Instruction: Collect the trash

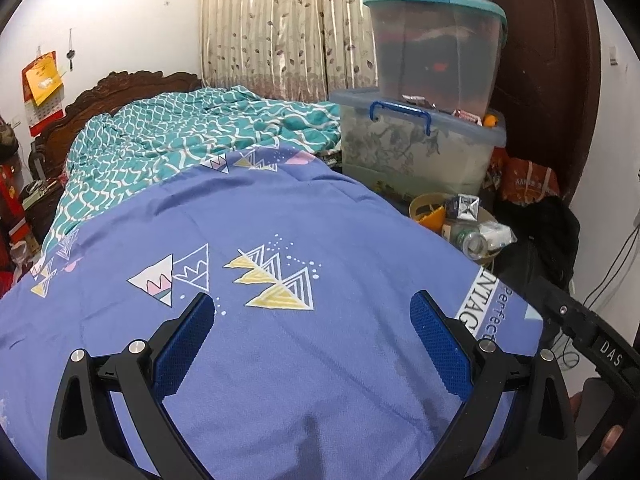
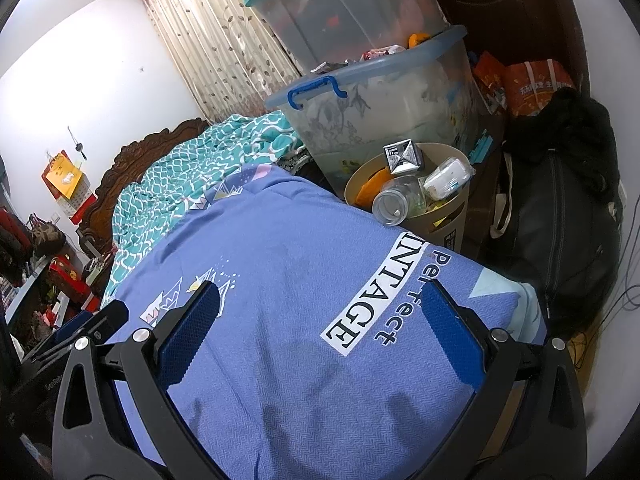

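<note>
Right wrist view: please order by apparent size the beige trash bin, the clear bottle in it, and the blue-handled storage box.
1. Blue-handled storage box, clearly largest.
2. Beige trash bin.
3. Clear bottle, smallest; it lies inside the bin.

Both wrist views low over bed (image 1: 280, 208)

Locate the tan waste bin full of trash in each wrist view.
Left wrist: waste bin right of centre, beyond the blue bedsheet's edge.
Right wrist: waste bin upper right of centre, beside the bed.
Shared landmark: the blue-handled storage box directly behind it.
</note>
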`<state>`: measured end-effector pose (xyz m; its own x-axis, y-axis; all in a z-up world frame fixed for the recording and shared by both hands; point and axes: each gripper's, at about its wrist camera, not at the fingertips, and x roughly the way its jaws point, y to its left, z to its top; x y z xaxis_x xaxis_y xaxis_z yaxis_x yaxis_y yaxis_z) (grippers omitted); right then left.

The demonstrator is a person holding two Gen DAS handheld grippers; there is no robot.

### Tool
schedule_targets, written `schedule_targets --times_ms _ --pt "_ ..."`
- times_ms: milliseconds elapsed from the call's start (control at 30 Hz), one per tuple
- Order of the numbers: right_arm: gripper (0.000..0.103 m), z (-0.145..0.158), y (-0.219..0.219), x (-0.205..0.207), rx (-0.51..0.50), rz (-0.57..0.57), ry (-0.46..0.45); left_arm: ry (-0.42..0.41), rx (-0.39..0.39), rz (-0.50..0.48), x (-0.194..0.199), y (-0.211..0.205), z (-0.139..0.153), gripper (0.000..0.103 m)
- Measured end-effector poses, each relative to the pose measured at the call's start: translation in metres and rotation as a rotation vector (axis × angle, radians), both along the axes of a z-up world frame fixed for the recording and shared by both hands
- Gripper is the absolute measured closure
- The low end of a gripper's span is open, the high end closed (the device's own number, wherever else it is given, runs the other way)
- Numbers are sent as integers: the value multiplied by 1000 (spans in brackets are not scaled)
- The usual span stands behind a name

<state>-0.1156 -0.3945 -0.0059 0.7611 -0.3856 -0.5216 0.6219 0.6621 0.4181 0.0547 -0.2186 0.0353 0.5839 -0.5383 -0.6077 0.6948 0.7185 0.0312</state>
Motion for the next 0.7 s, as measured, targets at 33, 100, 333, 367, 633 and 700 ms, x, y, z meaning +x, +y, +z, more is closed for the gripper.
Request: schedule_targets --times_ms 33,100,333,367,633,700 --pt "3 0 0 0 0 0 0 1 6 0 0 0 0 9" --pt "3 0 0 0 0 0 0 12 17 -2 0 -2 -2 9" --pt "3 -3 1 0 7 2 2 25 8 0 1 0 -2 9" --pt "3 -4 2 0 8 3 3 27 7 0 1 0 -2 9" --pt "3 -7 5 1 11 7 5 49 -12 4 4 2 -2 9" --pt "3 -7 5 1 11 8 5 44 -12 13 4 3 -1 9"
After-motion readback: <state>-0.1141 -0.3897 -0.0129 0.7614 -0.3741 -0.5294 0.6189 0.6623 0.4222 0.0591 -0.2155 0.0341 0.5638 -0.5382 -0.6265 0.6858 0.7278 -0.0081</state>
